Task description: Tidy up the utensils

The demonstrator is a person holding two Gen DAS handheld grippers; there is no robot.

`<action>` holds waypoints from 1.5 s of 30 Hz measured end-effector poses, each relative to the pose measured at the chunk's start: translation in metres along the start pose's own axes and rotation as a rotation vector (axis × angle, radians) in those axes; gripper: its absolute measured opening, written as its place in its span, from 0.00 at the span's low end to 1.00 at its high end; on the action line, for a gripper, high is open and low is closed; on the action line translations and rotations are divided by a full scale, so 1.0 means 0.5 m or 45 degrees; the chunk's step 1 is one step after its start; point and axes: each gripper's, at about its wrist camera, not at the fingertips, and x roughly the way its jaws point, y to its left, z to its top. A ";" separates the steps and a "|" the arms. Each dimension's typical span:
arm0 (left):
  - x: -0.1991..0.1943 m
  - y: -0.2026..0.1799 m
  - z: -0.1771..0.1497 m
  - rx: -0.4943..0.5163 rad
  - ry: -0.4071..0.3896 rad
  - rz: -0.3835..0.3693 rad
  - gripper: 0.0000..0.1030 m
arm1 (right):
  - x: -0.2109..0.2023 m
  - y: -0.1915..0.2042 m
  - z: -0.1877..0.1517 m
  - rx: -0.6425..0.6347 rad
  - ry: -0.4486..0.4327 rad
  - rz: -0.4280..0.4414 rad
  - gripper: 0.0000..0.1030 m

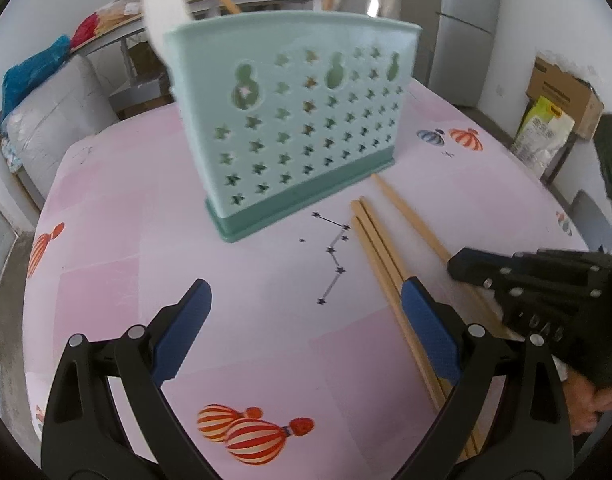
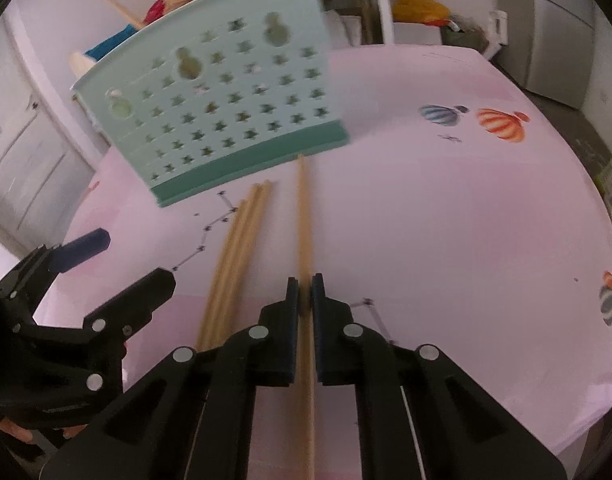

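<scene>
On a pink table cover [image 1: 117, 208] printed with striped balloons, the right gripper [image 2: 304, 296] pinches a single pale wooden chopstick [image 2: 304, 216] between nearly closed black jaws, its far tip lying at the base of a mint-green plastic utensil holder [image 1: 301, 120] pierced with star cut-outs. The left gripper [image 1: 306, 324] hovers with its blue-padded fingers [image 1: 181, 328] spread wide and holding nothing. Three more wooden chopsticks [image 2: 233, 256] lie bunched on the cover just left of the held one.
</scene>
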 end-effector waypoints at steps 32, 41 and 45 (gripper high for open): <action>0.038 0.002 -0.016 0.024 0.104 0.082 0.89 | -0.007 -0.029 -0.007 0.065 -0.023 0.019 0.07; 0.021 0.020 -0.014 0.038 0.107 0.029 0.89 | -0.006 -0.030 -0.006 0.062 -0.023 0.019 0.07; 0.018 0.014 -0.010 0.064 0.128 0.014 0.77 | -0.006 -0.028 -0.006 0.057 -0.023 0.016 0.07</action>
